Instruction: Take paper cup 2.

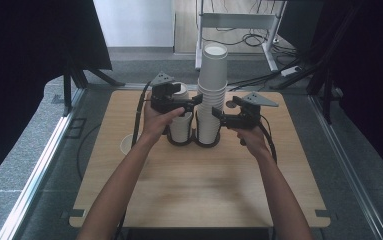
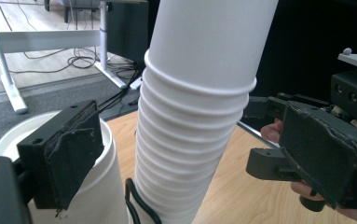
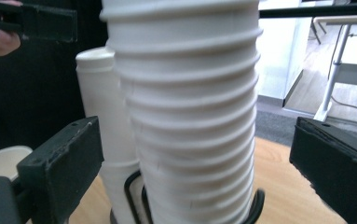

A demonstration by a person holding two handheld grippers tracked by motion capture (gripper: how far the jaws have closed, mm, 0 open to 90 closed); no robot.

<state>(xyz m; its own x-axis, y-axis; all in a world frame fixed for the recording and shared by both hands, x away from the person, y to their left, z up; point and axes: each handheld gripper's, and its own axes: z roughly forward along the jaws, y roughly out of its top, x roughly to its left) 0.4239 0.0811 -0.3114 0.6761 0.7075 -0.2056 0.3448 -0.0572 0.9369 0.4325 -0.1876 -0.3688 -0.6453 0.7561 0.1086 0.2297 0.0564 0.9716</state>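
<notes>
Right now the tall stack (image 1: pixel 211 95) stands upright in its ring at the table's 12 o'clock, between both tongs: left gripper (image 1: pixel 195 101) at its 9 and right gripper (image 1: pixel 217 114) at its 3, jaws apart, equally near, neither clamping it.

It was probably a lab or test room: black curtains (image 1: pixel 24 40) around a wooden table (image 1: pixel 199 185), grey carpet (image 1: pixel 29 145), loose cables (image 1: pixel 251 37) under a white desk frame (image 1: pixel 239 21).
</notes>
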